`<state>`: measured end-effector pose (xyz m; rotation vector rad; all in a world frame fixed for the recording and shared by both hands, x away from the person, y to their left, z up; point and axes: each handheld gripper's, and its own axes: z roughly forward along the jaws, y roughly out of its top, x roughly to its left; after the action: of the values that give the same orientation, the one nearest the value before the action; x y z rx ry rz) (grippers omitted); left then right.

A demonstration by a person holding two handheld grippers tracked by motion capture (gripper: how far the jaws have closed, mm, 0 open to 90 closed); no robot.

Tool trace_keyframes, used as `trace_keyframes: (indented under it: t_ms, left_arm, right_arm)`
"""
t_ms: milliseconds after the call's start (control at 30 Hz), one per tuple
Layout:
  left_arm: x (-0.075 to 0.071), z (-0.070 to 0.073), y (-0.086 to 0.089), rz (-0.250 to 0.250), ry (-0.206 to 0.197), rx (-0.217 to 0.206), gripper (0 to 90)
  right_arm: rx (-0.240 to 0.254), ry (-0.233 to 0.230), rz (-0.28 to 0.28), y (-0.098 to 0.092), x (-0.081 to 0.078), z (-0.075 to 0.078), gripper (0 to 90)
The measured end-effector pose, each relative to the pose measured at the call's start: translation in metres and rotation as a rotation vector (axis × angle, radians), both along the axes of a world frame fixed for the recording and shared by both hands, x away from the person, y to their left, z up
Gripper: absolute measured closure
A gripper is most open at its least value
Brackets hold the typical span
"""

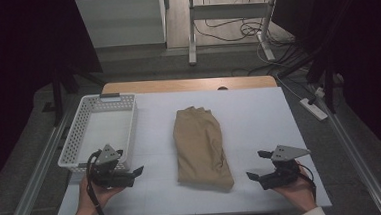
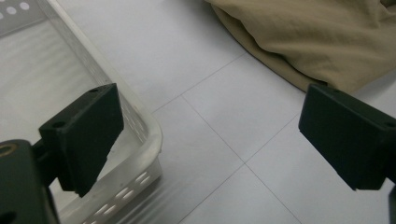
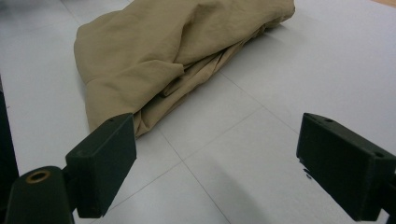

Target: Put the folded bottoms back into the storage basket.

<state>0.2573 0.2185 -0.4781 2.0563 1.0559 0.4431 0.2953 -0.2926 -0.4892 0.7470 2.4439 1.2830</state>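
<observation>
Two claws rest low over the white worktop (image 1: 259,113), both released with jaws spread: the left claw (image 1: 132,172) beside the near corner of the white basket (image 1: 80,139), the right claw (image 1: 258,165) opposite. Between them, just beyond, lies the folded tan garment (image 1: 201,147), touched by neither.

Two hands reach in from the near edge, each holding a black two-jaw gripper low and pointed inward. The left gripper (image 1: 138,170) has its jaws spread wide with nothing between them. The right gripper (image 1: 258,164) is likewise spread and grips nothing.
</observation>
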Motion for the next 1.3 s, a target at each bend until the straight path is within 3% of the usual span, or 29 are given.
trace_keyframes:
  t_ms: [600,833,1300]
  left_arm:
    - [0.001,0.0,-0.001,-0.004,-0.002,0.002,7.4]
    - [0.002,0.0,-0.001,-0.003,0.001,-0.002,7.5]
    - [0.003,-0.001,-0.002,-0.004,0.0,-0.004,7.8]
  right_arm:
    - [0.004,-0.01,0.02,0.006,-0.003,0.004,11.9]
    - [0.015,-0.032,0.044,0.016,-0.005,0.013,12.2]
    - [0.0,-0.029,0.091,0.035,-0.003,0.013,12.5]
